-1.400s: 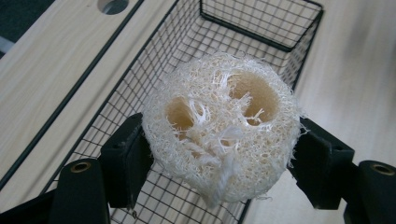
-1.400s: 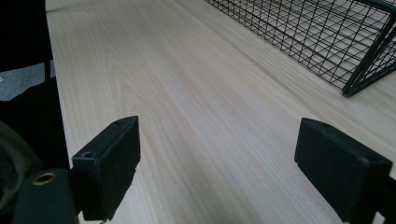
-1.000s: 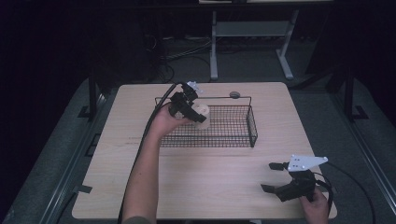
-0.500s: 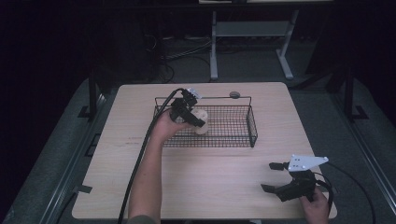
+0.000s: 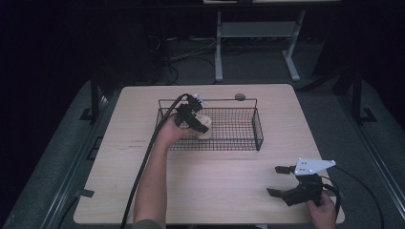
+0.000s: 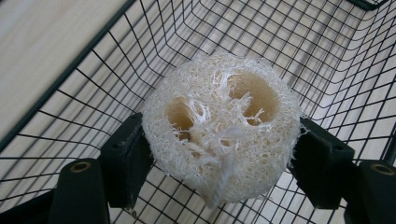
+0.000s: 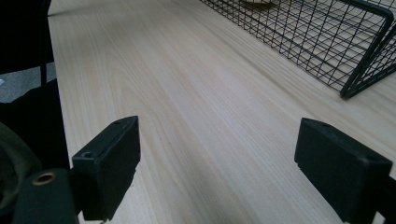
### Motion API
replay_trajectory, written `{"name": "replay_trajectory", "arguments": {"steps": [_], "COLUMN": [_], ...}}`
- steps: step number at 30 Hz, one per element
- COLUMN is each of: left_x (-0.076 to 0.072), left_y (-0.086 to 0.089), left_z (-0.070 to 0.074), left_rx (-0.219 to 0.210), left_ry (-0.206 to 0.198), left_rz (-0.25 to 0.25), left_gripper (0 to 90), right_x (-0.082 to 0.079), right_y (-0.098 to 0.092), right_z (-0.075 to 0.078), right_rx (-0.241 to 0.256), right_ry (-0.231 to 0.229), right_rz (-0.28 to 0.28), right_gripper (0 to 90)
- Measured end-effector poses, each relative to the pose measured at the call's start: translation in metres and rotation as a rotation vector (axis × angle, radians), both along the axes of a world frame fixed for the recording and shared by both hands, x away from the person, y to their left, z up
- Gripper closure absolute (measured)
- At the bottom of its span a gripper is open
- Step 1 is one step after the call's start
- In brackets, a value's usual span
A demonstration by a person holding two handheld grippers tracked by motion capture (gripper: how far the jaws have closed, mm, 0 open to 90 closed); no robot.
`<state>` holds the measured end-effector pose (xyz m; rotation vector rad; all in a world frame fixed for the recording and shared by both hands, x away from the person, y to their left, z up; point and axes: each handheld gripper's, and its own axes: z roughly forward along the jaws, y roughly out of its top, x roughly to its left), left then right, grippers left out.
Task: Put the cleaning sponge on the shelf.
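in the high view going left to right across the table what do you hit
left gripper holding the loofah at the left end of the wire basket → small grey disc behind the basket's back rim → right gripper, open, at the near right corner

In the high view, the left claw (image 5: 199, 125) covers most of the pale, fibrous loofah round (image 5: 204, 130) between its jaws. Beyond that claw, a small grey round thing (image 5: 239, 97) at the black wire basket's (image 5: 258, 129) far rim is too small to identify. In the right gripper view, the top edge cuts off the basket ahead of the right claw (image 7: 219, 172).

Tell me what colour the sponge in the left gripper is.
The loofah sponge is creamy off-white, clearest in the left gripper view.
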<state>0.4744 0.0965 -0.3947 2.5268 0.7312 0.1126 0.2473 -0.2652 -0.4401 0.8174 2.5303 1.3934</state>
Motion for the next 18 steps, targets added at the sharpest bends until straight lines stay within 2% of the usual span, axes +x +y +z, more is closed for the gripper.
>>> {"name": "replay_trajectory", "arguments": {"steps": [11, 18], "left_x": [-0.0005, -0.0008], "left_y": [-0.0022, -0.0018], "left_z": [-0.0041, -0.0035], "left_rx": [0.034, 0.029], "left_ry": [0.006, 0.005], "left_rz": [0.006, 0.01], "left_gripper": [27.0, 25.4], "right_x": [0.0001, 0.0], "right_y": [0.0008, 0.0018], "right_z": [-0.0002, 0.0002], "right_rx": [-0.002, 0.0], "right_ry": [0.001, 0.003], "right_rz": [0.001, 0.001], "right_gripper": [13.7, 13.8]}}
